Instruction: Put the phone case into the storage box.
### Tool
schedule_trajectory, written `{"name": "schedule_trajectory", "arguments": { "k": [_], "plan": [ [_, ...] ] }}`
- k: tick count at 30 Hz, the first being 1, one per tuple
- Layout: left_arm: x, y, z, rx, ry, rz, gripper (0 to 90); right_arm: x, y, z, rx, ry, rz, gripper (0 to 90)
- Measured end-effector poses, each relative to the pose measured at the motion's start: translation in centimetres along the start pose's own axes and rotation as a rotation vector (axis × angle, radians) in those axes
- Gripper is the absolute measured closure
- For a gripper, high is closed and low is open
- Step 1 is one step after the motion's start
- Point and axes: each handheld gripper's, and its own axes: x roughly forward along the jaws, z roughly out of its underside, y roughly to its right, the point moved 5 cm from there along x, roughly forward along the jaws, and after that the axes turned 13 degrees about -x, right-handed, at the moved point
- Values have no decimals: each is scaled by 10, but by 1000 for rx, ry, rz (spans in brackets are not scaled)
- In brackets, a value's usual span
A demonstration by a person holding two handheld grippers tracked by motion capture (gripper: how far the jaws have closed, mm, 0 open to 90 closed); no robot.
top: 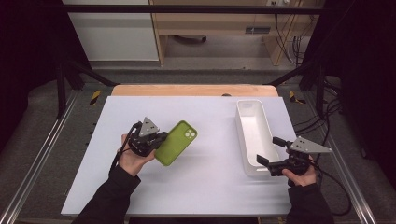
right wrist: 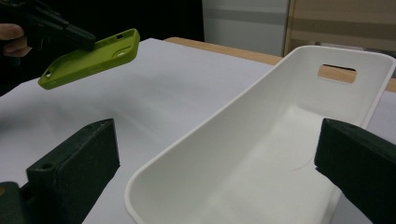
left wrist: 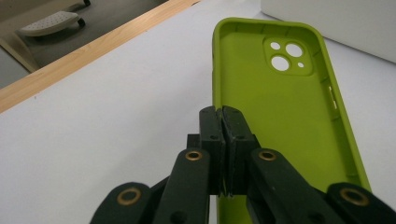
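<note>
The phone case [top: 176, 142] hung above the table [top: 140, 186], pinched at its edge by the left gripper [top: 159, 140], with the tray [top: 254, 135] well apart to its right.

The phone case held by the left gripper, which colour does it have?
The soft phone case is lime green, seen best in the left gripper view.

green phone case [left wrist: 280, 121] bottom cut off (frame edge)

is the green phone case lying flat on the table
No, the green phone case hangs clear above the white table, pinched at one edge by the left gripper.
</note>
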Motion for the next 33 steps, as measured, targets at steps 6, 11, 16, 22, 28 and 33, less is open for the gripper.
{"name": "schedule_trajectory", "arguments": {
  "k": [6,11,16,22,28,33],
  "plan": [
    [0,7,-1,16,2,12,881,0,0,0,1,1,-1,5],
    [-1,14,-1,34,6,18,881,0,-1,-1,1,-1,-2,5],
    [-4,22,-3,62,20,24,881,1,-2,-3,-1,1,-7,5],
    [-5,32,-4,87,25,40,881,2,-3,-3,-4,-3,-9,5],
    [-6,42,-4,107,31,56,881,4,-8,-8,-16,-2,-22,5],
    [-5,49,-3,120,28,69,881,6,-12,-12,-14,2,-31,5]
  ]
}}
